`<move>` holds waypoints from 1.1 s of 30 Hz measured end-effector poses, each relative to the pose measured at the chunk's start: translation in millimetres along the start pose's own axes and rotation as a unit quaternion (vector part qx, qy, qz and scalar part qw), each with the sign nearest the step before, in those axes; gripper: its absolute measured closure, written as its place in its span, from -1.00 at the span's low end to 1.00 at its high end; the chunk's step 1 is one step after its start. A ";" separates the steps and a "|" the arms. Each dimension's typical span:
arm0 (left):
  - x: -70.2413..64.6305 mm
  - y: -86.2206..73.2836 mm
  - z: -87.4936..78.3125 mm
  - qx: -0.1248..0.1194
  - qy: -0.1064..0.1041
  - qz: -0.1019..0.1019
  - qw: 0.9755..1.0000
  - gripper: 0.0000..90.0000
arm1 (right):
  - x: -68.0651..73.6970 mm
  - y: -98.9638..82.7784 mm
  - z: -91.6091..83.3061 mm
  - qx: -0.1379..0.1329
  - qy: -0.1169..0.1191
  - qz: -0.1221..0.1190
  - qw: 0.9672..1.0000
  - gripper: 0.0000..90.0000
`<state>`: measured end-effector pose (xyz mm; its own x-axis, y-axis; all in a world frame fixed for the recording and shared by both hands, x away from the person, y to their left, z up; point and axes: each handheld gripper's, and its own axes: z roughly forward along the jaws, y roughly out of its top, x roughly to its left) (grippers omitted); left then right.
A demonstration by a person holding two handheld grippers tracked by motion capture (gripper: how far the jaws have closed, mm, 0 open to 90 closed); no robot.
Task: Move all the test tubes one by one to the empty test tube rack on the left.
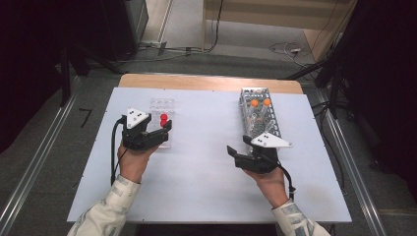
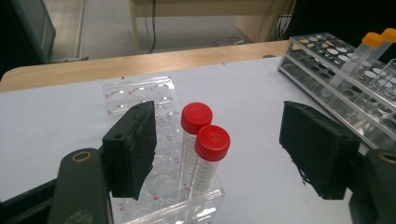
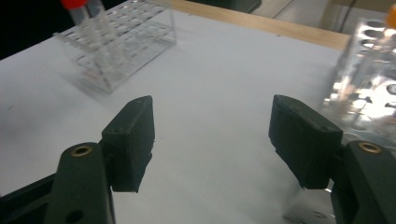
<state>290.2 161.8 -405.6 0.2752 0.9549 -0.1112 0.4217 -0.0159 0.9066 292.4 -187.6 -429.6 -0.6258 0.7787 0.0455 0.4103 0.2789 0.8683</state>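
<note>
White sheet [image 1: 206, 172] over wooden counter [image 1: 206, 81]. Beyond, grey floor [image 1: 236, 64] with cables [image 1: 285, 48], pale wooden furniture [image 1: 275, 14], metal rails [image 1: 29, 167] either side, dark stands.

In the right gripper view, the picture's top edge is cutting off a red-capped tube [image 3: 74, 4] at 11 o'clock, and blur is smearing the metal rack [image 3: 362, 88] at 3 o'clock.

Two red-capped tubes [image 2: 201, 144] stand upright, side by side, in the clear rack [image 2: 140, 93].
</note>
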 end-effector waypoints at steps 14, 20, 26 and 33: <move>-0.1 -0.4 0.0 0.001 0.006 0.003 1.000 -0.40 | -75.6 -16.3 -14.6 -0.012 -0.123 0.061 0.990 -0.28; -2.9 -1.0 1.0 0.003 0.005 0.005 1.000 -0.40 | -87.0 -18.0 -3.2 -0.025 -0.143 0.071 0.987 0.03; -1.5 -0.9 0.8 0.003 0.006 0.003 1.000 -0.39 | -93.0 -16.2 12.0 -0.021 -0.151 0.075 0.985 0.28; -1.9 -1.4 0.7 0.004 0.005 0.004 1.000 -0.38 | -92.8 -15.9 16.1 -0.018 -0.161 0.064 0.985 0.44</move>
<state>289.6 159.8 -407.0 0.2702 0.9576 -0.0998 0.4272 -0.0263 0.9038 354.6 -255.2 -455.6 -0.3265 0.9452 0.0014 0.4446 0.1523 0.8827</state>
